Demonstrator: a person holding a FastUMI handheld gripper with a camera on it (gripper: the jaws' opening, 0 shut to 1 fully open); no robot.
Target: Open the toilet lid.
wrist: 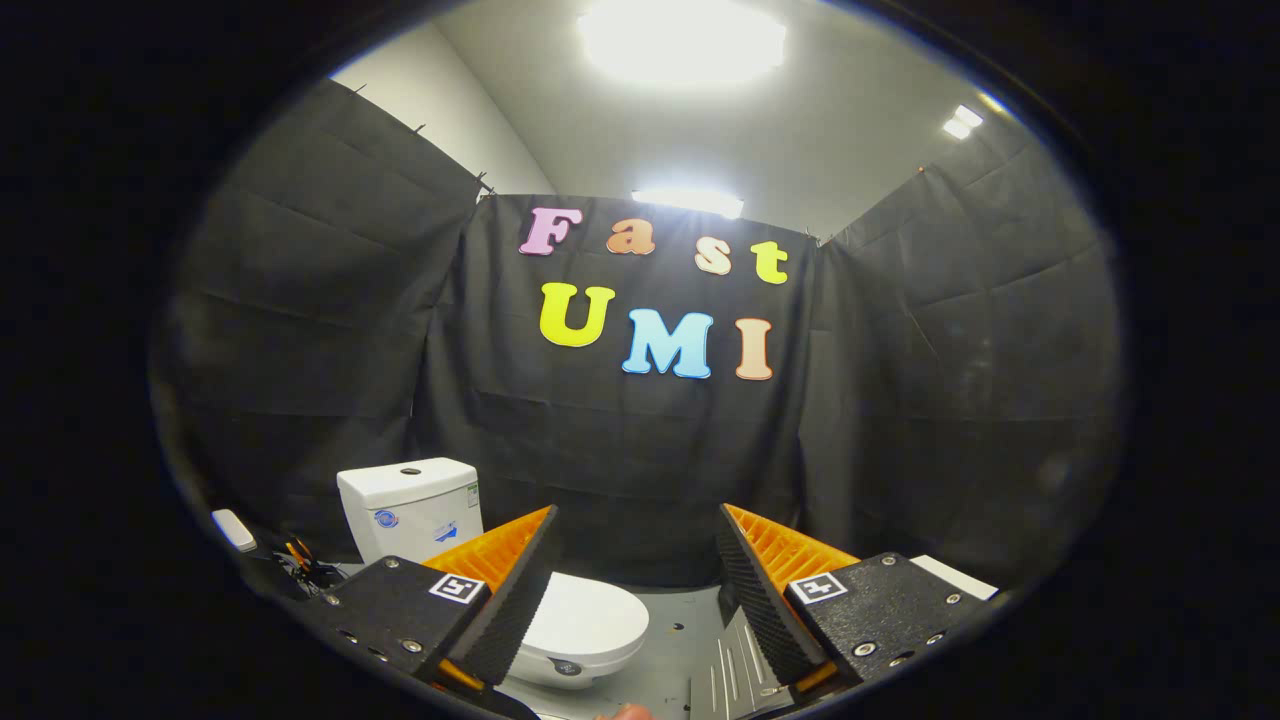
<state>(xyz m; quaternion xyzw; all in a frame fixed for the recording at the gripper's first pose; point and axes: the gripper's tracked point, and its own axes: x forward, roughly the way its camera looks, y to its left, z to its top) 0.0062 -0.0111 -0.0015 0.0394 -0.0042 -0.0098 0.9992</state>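
We see the booth wall [640,440] of black cloth closing the scene on three sides, hung in broad folds. Above it a pale ceiling [820,120] carries one large bright lamp [682,42], a narrower light strip [688,201] just over the top edge of the cloth, and a small lamp [961,122] off to the right.

We see the floor [680,640] as a grey surface at the foot of the cloth. On it stands the toilet [560,640], white, set ahead of the gripper and towards its left finger. Its tank [410,508] stands upright against the cloth, beyond the left finger. The lid [585,620] lies flat and closed over the bowl; we see its rounded front between the two fingers, close beside the left one, whose inner edge hides part of it. We cannot tell whether that finger touches it.

We see the gripper [633,560] with its fingers [515,590] spread wide apart, holding nothing; open floor and cloth show in the gap.

A ribbed grey metal plate [735,670] lies on the floor just beside the right finger. A small white object [233,530] and a tangle of dark items [300,565] sit left of the tank, too small to identify.
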